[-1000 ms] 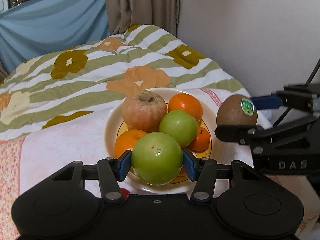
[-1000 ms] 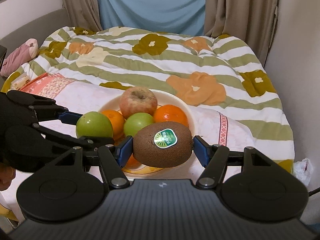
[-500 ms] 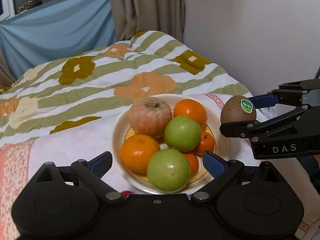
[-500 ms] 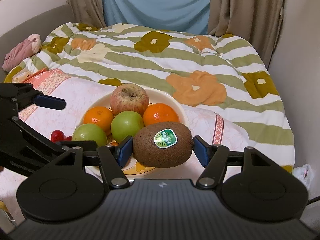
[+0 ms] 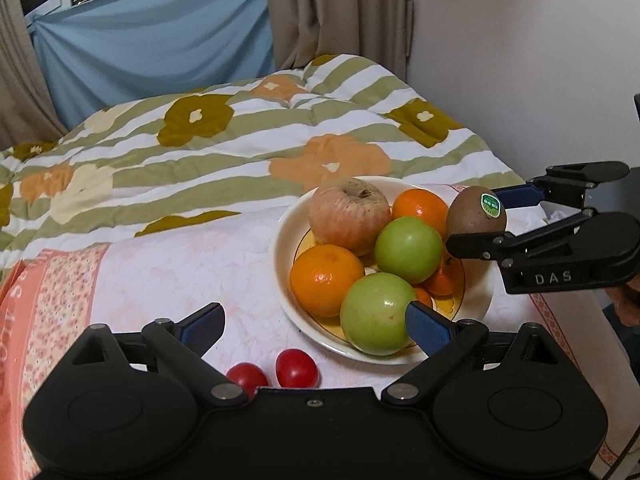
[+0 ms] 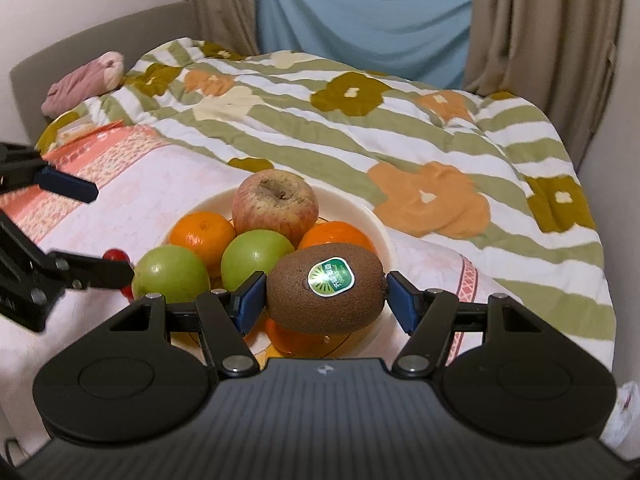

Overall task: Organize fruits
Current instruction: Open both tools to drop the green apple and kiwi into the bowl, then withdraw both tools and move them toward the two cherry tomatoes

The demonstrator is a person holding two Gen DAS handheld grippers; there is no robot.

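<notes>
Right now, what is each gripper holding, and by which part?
Right gripper: the kiwi, clamped end to end. Left gripper: nothing; its jaws stand open.

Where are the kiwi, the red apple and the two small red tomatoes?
kiwi (image 6: 324, 288): right wrist view, on its sticker.
red apple (image 5: 349, 216): left wrist view, middle of its skin.
small red tomatoes (image 5: 297, 368): left wrist view, on the right-hand one.
</notes>
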